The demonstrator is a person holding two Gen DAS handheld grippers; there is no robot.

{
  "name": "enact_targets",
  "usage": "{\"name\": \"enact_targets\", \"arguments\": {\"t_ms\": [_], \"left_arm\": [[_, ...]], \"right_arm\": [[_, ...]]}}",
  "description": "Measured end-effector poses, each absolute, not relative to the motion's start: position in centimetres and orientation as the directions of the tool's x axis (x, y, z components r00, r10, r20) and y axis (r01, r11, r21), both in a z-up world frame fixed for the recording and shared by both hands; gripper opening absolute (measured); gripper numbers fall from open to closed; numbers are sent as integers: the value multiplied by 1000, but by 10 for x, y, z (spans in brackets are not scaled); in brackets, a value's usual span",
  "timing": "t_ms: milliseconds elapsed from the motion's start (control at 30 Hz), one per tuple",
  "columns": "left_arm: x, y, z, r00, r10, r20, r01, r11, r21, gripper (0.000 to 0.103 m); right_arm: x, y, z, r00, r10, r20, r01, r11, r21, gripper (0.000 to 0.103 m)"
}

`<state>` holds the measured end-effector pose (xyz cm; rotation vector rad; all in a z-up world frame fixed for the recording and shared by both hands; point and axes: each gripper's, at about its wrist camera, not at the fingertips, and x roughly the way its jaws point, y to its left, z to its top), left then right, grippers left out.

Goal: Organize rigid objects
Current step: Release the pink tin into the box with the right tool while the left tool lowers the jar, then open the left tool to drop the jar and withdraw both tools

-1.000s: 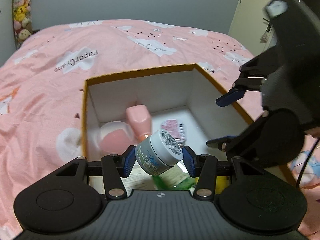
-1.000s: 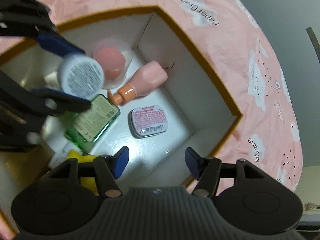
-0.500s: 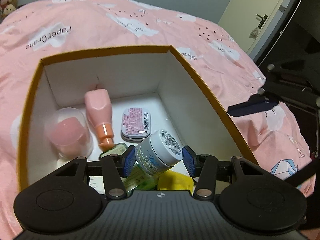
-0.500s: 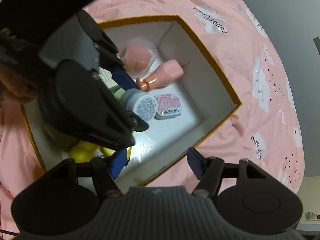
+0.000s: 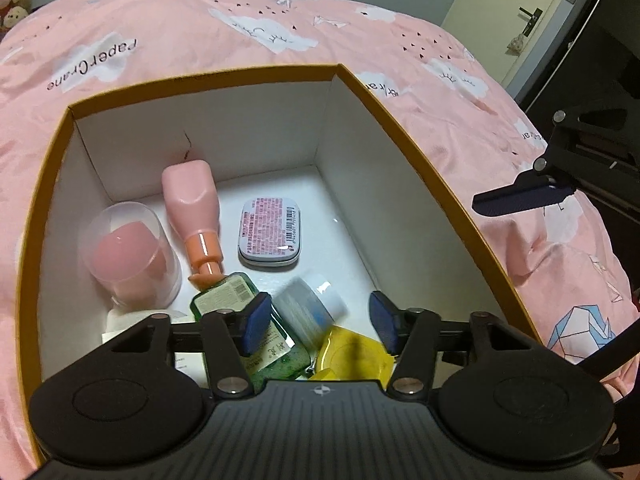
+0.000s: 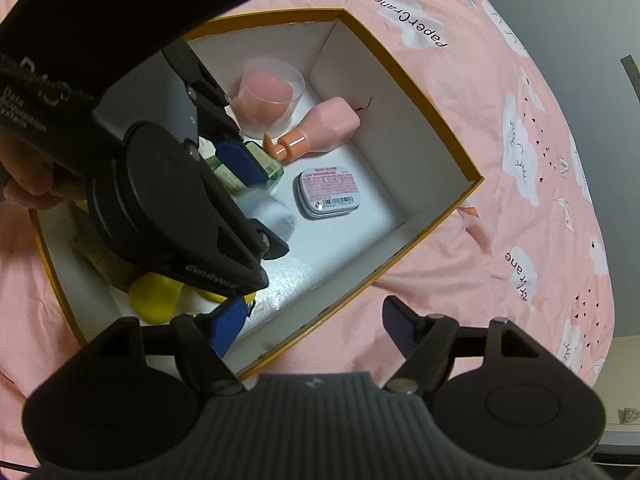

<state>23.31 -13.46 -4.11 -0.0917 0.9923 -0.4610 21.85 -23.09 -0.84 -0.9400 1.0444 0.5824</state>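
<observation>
An orange-rimmed white box [image 5: 400, 116] lies on the pink bed. My left gripper [image 5: 318, 326] is open over its near end. A white cream jar [image 5: 310, 312], blurred, is loose between and below the fingers, over the green bottle [image 5: 248, 320] and the yellow object [image 5: 352, 360]. The jar also shows blurred in the right wrist view [image 6: 272, 212]. My right gripper [image 6: 314, 332] is open and empty above the box's near rim [image 6: 360, 284].
In the box lie a pink bottle [image 5: 194, 208], a clear cup holding a pink sponge [image 5: 128, 256] and a pink-labelled tin [image 5: 270, 230]. The pink cloud-print bedspread [image 5: 200, 32] surrounds the box. A door [image 5: 516, 12] stands at the far right.
My left gripper opened and let go of the cream jar, which drops into the box. The right gripper drew back from over the box toward its rim.
</observation>
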Motion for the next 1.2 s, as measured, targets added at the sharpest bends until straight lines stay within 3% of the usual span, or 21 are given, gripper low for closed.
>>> {"name": "enact_targets", "arguments": {"t_ms": [333, 633, 967, 1200], "left_arm": [[216, -121, -17, 525, -399, -752, 311, 912, -267, 69], [173, -89, 32, 702, -321, -635, 215, 947, -240, 69], [111, -59, 76, 855, -208, -476, 155, 977, -147, 69], [73, -42, 86, 887, -190, -421, 181, 982, -61, 69]], "right_arm": [[214, -231, -3, 423, -7, -906, -778, 510, -367, 78], [200, -233, 32, 465, 91, -881, -715, 625, -313, 80], [143, -230, 75, 611, 228, -758, -577, 784, -228, 85], [93, -232, 86, 753, 273, -598, -416, 902, -112, 93]]}}
